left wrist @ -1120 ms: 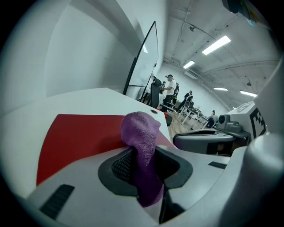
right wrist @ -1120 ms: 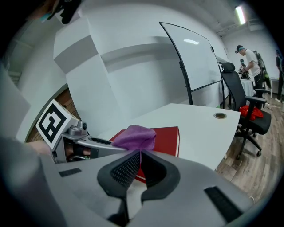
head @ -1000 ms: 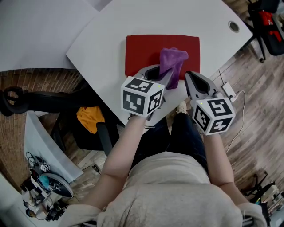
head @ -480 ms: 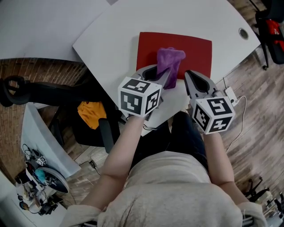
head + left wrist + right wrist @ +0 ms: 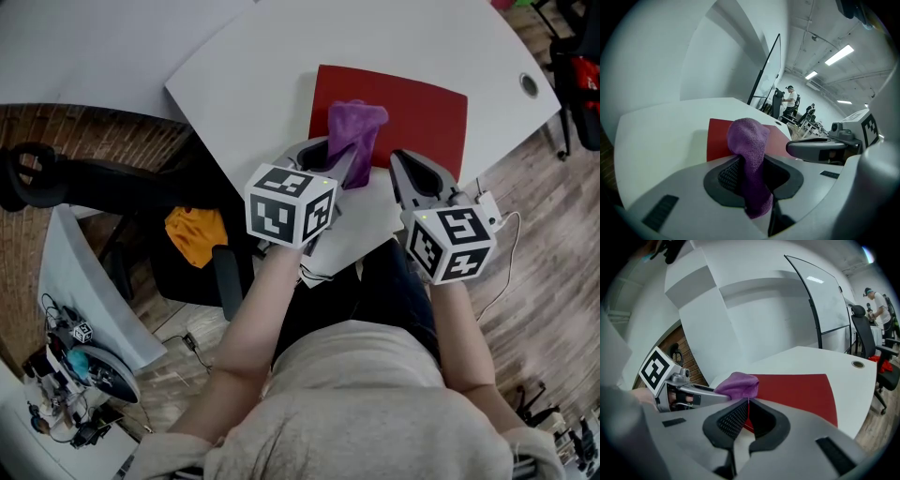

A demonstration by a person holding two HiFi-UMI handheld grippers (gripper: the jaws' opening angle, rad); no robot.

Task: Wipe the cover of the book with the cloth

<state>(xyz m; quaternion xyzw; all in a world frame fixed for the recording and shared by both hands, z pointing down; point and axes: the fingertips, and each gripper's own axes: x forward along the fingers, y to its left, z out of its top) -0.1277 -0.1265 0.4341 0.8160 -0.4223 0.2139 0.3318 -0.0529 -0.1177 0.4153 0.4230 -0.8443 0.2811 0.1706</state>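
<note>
Book (image 5: 412, 117), red, flat and rectangular, lies close to the near edge of the smooth white surface (image 5: 253, 66), its long axis running left to right. The left gripper (image 5: 330, 161) has its jaws clamped on the purple knitted cloth (image 5: 354, 127), which stands up as a rounded lump over the book's near left part. The right gripper (image 5: 748, 404) has its jaws together, with nothing between them.

The jaws of the right gripper (image 5: 748, 401) meet on nothing. At 1 o'clock a red book (image 5: 799, 389) lies on the white desk (image 5: 806, 358); at 10 o'clock the left gripper (image 5: 717, 394) pinches a purple cloth (image 5: 738, 384).
</note>
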